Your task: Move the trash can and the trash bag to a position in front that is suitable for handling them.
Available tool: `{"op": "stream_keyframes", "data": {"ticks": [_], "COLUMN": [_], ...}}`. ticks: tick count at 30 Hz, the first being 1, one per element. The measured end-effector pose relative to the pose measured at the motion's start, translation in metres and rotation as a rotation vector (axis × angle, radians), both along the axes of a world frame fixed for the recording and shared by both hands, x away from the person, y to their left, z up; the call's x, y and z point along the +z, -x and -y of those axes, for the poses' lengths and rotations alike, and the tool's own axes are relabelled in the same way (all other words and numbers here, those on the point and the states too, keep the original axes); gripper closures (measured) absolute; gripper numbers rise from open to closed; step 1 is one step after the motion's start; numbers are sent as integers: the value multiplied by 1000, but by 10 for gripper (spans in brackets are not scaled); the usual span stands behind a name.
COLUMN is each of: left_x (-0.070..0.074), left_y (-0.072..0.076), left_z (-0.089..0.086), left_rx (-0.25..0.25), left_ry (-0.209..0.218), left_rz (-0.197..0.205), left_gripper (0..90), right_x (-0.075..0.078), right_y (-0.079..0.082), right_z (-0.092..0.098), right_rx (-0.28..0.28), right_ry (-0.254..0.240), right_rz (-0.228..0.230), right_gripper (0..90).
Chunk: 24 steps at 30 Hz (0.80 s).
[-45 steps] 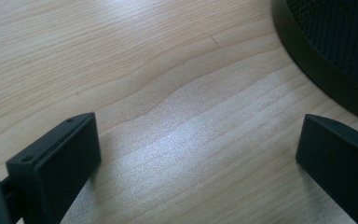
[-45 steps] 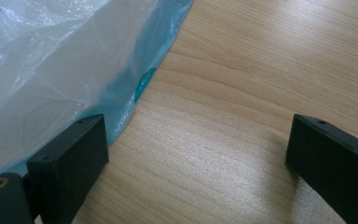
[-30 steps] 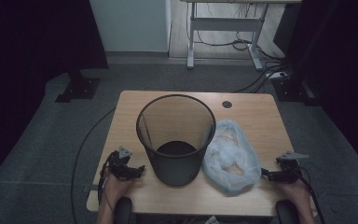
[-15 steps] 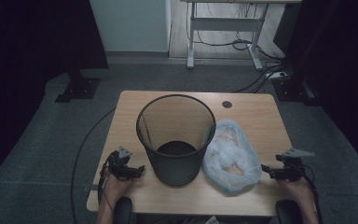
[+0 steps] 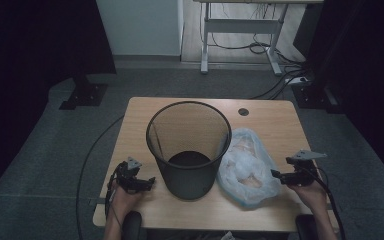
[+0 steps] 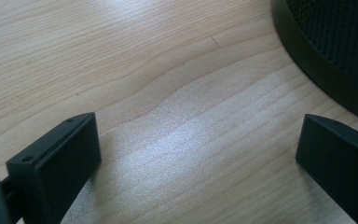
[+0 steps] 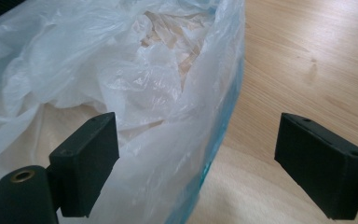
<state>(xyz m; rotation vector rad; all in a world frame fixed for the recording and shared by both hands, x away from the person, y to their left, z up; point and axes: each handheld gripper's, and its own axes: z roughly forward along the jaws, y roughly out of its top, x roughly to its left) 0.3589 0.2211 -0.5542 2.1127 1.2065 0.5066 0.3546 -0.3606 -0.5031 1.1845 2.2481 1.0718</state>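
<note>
Dim room, grey carpet, a second desk frame at the back wall. A light wooden table [image 5: 270, 120] stands in the middle, the person's forearms entering from the near edge.

A black mesh bin [image 5: 188, 142] stands upright at table centre. Its bottom looks dark; whether anything lies in it cannot be told. No liner is fitted over its rim. Just beside it, on the person's right, lies a crumpled clear plastic bag [image 5: 247, 167], flat on the wood, blue tint along one edge, touching or nearly touching the bin wall. Nothing solid shows inside the bag; only its own folds.

Left gripper [image 5: 147, 182] rests low by the bin's base, jaws wide, bare wood between them, the bin's rounded foot just off one jaw. Right gripper [image 5: 275, 175] hangs at the bag's outer edge, jaws wide; in the right gripper view the plastic's rim lies between them, not pinched.

Judgement: the step in hand is the approach to pick up the bag, likely to line the bin. Next move calls for closing on the bag's edge, a single layer near the mouth if it can be found, while the left steadies the bin.
</note>
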Motion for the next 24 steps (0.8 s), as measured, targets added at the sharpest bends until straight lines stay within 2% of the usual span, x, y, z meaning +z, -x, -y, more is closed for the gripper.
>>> {"op": "stream_keyframes", "data": {"ticks": [3, 12, 14, 19, 24], "left_x": [0, 0, 0, 0, 0], "left_y": [0, 0, 0, 0, 0], "left_z": [0, 0, 0, 0, 0], "left_rx": [0, 0, 0, 0, 0], "left_ry": [0, 0, 0, 0, -1], "left_rz": [0, 0, 0, 1, 0], "left_gripper": [0, 0, 0, 0, 0], "right_x": [-8, -44, -49, -53, -54], "right_y": [-8, -22, -24, -22, -18], "right_z": [-5, -10, -9, -2, 3], "right_rx": [2, 24, 20, 19, 18], "right_ry": [15, 92, 85, 60, 58], "right_rz": [-10, -92, -106, -76, -68], "right_gripper": [130, 137, 140, 140, 138]}}
